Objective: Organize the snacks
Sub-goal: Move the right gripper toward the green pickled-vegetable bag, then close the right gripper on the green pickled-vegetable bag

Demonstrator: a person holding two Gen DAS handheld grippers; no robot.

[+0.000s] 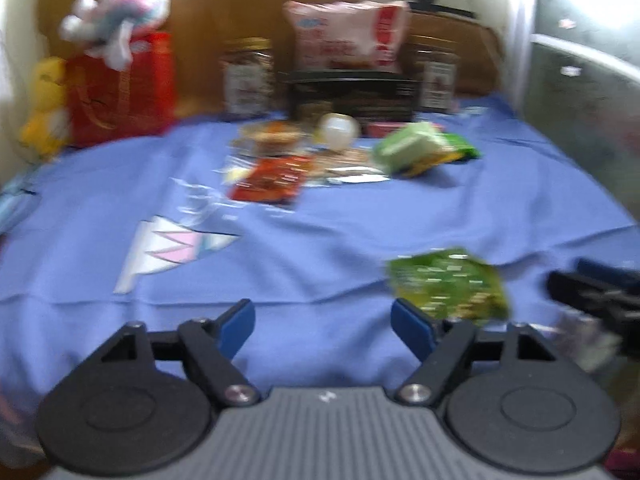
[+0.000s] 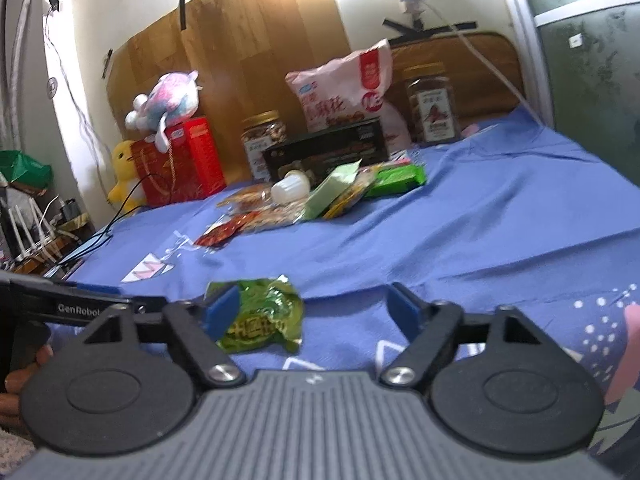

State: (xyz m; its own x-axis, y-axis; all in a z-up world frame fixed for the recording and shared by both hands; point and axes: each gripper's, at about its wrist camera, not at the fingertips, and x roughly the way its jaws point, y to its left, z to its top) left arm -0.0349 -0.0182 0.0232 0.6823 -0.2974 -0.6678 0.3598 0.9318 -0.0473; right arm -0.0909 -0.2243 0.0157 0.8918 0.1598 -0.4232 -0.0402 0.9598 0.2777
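A crumpled green snack packet (image 1: pixel 448 284) lies on the blue cloth (image 1: pixel 320 240), just right of my left gripper (image 1: pixel 324 320), which is open with nothing between its fingers. In the right wrist view the same green packet (image 2: pixel 264 316) sits between the fingers of my right gripper (image 2: pixel 314 308), close to the left pad (image 2: pixel 222 310); the jaws stand apart and do not press it. A loose pile of snack packets (image 1: pixel 340 152) (image 2: pixel 312 196) lies farther back on the cloth. The left wrist view is blurred.
Behind the pile stand a black box (image 2: pixel 328 152), a pink bag (image 2: pixel 352 88), two jars (image 2: pixel 264 140) (image 2: pixel 430 104) and a red box (image 2: pixel 180 160) with plush toys (image 2: pixel 168 100). A wooden board (image 2: pixel 248 40) backs them. Cables and devices (image 2: pixel 36 232) sit off the left edge.
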